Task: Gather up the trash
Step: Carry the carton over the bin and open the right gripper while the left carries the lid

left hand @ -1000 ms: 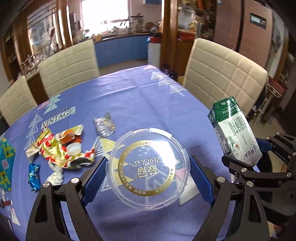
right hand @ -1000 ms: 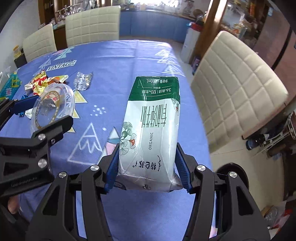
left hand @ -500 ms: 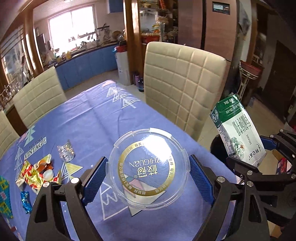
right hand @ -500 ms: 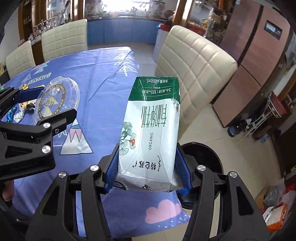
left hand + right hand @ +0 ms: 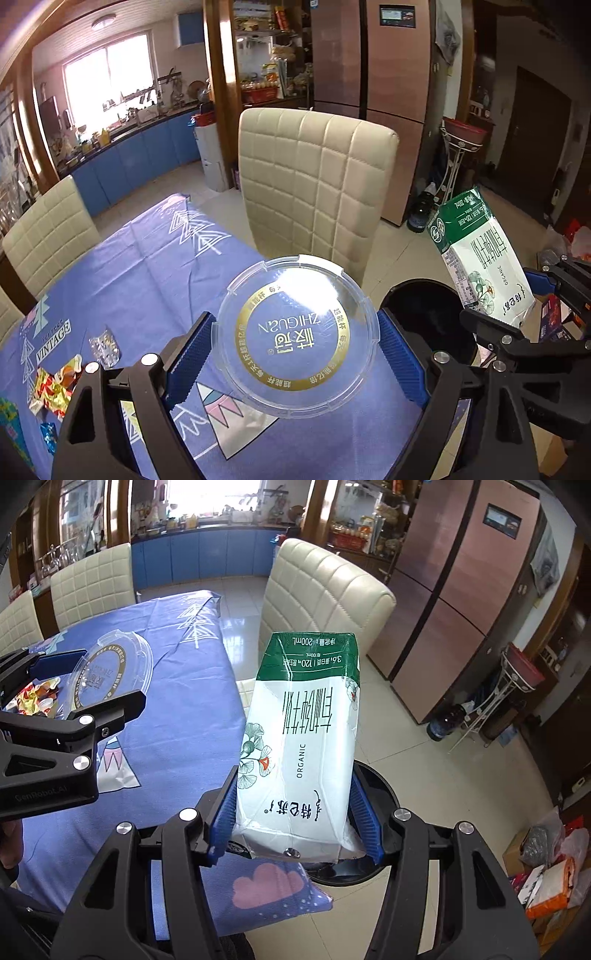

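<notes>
My left gripper [image 5: 295,354] is shut on a clear round plastic lid [image 5: 297,334] with a gold ring, held over the table's right edge. My right gripper [image 5: 295,812] is shut on a green-and-white milk carton [image 5: 303,738] and holds it above a black trash bin [image 5: 380,794] on the floor beside the table. The carton [image 5: 480,262] and the bin [image 5: 428,317] also show in the left wrist view, to the right of the lid. The lid [image 5: 110,672] shows at the left in the right wrist view.
Wrappers [image 5: 55,387] and a crumpled clear packet [image 5: 105,345] lie on the blue tablecloth [image 5: 147,280] at the far left. A cream chair [image 5: 314,184] stands at the table's far side. Bags and boxes [image 5: 546,871] sit on the floor at the right.
Both grippers swung to the right off the table centre, carrying the lid and carton. The black bin came into view under the carton.
</notes>
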